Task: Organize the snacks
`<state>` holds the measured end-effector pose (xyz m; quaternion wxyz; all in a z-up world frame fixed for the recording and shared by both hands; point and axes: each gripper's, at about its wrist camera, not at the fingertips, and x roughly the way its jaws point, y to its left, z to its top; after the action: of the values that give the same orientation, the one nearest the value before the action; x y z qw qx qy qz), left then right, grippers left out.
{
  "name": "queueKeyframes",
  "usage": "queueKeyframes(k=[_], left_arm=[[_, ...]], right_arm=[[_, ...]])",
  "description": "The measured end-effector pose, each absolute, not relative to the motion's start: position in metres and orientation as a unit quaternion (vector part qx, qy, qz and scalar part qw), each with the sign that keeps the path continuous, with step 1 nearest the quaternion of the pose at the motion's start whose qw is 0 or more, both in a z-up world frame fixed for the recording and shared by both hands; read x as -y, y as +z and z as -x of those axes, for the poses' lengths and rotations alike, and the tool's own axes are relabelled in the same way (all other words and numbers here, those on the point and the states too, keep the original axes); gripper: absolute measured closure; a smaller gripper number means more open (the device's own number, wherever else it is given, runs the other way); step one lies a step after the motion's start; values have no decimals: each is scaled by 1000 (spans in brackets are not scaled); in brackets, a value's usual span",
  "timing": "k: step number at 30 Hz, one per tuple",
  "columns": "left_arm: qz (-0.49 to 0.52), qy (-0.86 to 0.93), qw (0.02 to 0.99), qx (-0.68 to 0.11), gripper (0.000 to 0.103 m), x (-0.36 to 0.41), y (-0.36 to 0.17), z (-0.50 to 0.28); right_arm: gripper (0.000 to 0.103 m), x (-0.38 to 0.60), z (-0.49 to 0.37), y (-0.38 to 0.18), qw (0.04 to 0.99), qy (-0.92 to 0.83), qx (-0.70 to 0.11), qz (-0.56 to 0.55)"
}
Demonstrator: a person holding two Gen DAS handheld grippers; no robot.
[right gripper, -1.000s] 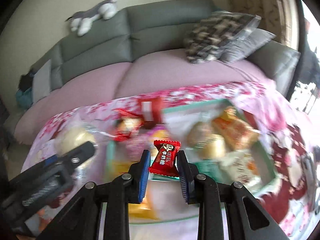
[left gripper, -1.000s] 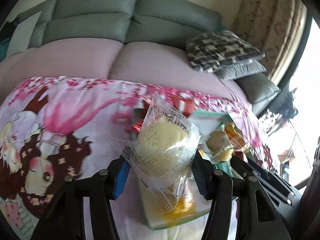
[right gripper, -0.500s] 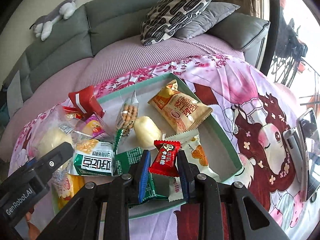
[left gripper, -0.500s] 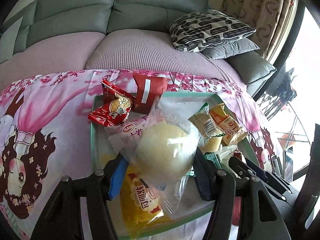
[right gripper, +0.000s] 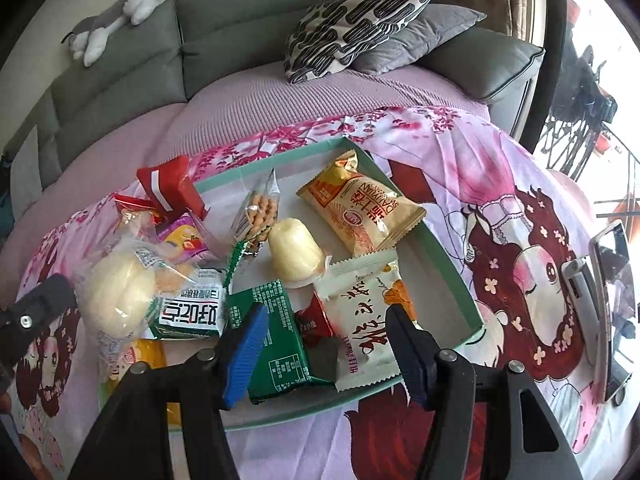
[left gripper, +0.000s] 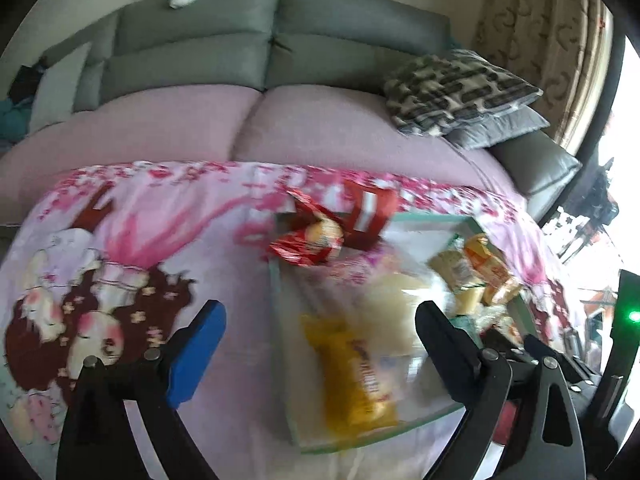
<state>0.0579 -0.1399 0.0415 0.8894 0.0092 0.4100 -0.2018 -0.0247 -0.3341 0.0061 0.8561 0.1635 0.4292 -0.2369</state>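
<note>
At lower left your left gripper (left gripper: 316, 344) has just been opening and holds nothing; the bun (right gripper: 116, 296) lies in the tray (right gripper: 448, 264); centre, your right gripper (right gripper: 324, 344) has just been opening over the dropped red candy (right gripper: 314, 320); two red packets (right gripper: 172, 188) straddling the upper-left rim seem left.

Your left gripper (left gripper: 320, 320) has black plastic fingers (left gripper: 448, 344) with silver screws and a blue ribbed pad on its left finger. Your right gripper (right gripper: 324, 334) matches: black frame, silver screws, blue ribbed pads (right gripper: 246, 354) lining both fingers.
</note>
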Motion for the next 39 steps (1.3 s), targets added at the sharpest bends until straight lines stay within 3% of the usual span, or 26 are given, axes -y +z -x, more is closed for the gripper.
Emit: queueKeyframes(k=[2,4,7,18,39], left_arm=[[-8,-184,896,-404,3,129,42,-58],[-9,-163,901,-403,0,118,41,-58],[-19,-138,904,-405,0,103,36,-57],[-74,-8,902,-426,0,64,11,-31],[-95,-12,879,-467,0,52,-15,-32]], right_arm=[[31,331,27,9,858,-235,-427,-162],[13,328,29,12,861,-234,-421,-162],[0,321,33,18,868,-231,-410,-159],[0,274,53,13,877,-204,-417,-128],[0,252,54,-5,868,-191,-446,-104]])
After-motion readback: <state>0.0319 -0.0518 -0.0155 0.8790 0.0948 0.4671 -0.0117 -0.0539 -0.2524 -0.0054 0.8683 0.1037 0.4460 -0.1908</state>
